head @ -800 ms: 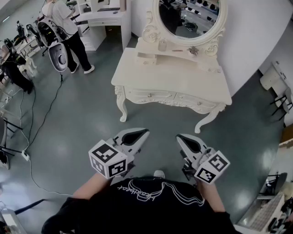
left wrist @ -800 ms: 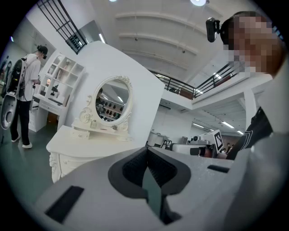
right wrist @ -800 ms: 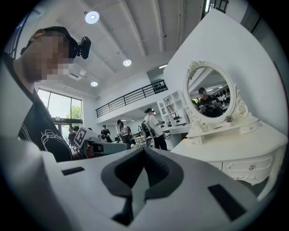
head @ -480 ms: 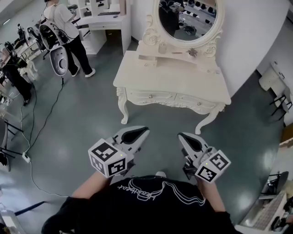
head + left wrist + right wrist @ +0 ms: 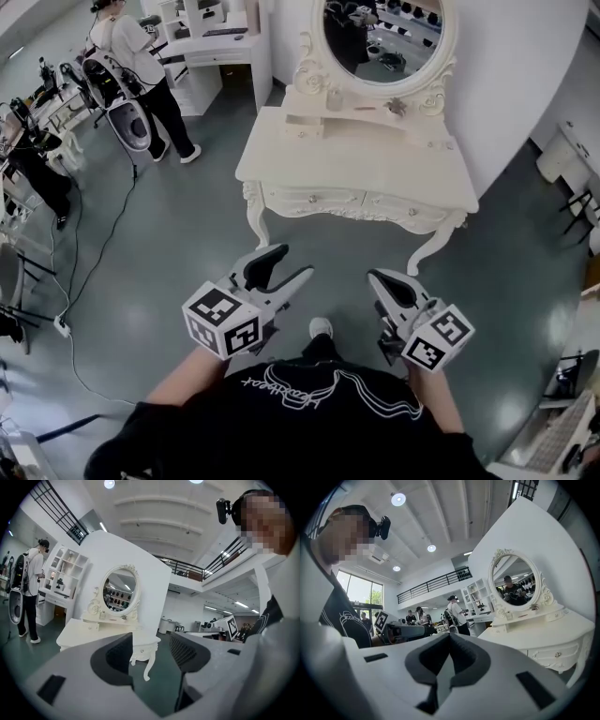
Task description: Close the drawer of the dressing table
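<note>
A cream dressing table (image 5: 356,159) with an oval mirror (image 5: 380,33) stands against the white wall, ahead of me on the grey-green floor. Its two front drawers (image 5: 314,198) look flush with the frame. A small drawer (image 5: 303,122) on the shelf under the mirror seems to stick out a little. My left gripper (image 5: 284,267) hangs well short of the table, jaws open and empty; in the left gripper view (image 5: 150,651) a table leg (image 5: 146,665) shows through the gap. My right gripper (image 5: 382,279) is beside it, also short of the table, and its jaws (image 5: 449,639) are shut on nothing.
A person with a backpack (image 5: 141,66) stands at the far left by white shelves (image 5: 202,37). Another person (image 5: 33,155) is at the left edge. A cable (image 5: 89,253) trails over the floor. White furniture (image 5: 562,155) stands at the right.
My left gripper's jaws have spread apart. The table sits slightly nearer in the head view and my shoe has come into sight between the grippers. The right gripper has hardly moved.
</note>
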Available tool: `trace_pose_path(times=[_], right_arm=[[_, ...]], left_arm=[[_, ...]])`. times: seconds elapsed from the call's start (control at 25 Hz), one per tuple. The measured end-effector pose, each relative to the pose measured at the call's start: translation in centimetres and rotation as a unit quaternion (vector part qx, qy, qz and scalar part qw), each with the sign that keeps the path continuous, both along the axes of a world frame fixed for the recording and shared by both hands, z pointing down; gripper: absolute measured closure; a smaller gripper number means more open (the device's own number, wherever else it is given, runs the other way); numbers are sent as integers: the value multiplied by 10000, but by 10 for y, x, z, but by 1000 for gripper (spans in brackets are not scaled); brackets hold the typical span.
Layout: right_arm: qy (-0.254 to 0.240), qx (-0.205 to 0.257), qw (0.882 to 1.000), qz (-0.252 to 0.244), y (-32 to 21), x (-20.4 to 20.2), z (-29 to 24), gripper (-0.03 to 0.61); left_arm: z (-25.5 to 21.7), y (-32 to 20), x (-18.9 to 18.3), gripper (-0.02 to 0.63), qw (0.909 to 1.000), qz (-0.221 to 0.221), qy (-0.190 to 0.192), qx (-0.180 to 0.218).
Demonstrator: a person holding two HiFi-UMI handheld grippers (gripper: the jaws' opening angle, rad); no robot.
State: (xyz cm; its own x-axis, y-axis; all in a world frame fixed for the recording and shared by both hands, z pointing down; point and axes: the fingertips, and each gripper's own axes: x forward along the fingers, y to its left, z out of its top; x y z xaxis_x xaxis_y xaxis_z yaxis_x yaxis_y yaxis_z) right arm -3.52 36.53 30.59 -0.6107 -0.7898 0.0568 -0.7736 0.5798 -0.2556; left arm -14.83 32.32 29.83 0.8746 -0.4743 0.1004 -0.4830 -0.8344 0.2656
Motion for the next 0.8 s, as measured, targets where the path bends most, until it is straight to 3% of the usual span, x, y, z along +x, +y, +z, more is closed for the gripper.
trace_pose_path(times=[0.4,0.8], right_arm=[[-121,-33,9998,-181,-52,17,11,574],[-209,-240,9989,-346,-163,62,27,575]], left_arm=[[16,-43,17,380,9997,-95,-155,-153],[38,-154,57,380,9980,-450,-340,-299]])
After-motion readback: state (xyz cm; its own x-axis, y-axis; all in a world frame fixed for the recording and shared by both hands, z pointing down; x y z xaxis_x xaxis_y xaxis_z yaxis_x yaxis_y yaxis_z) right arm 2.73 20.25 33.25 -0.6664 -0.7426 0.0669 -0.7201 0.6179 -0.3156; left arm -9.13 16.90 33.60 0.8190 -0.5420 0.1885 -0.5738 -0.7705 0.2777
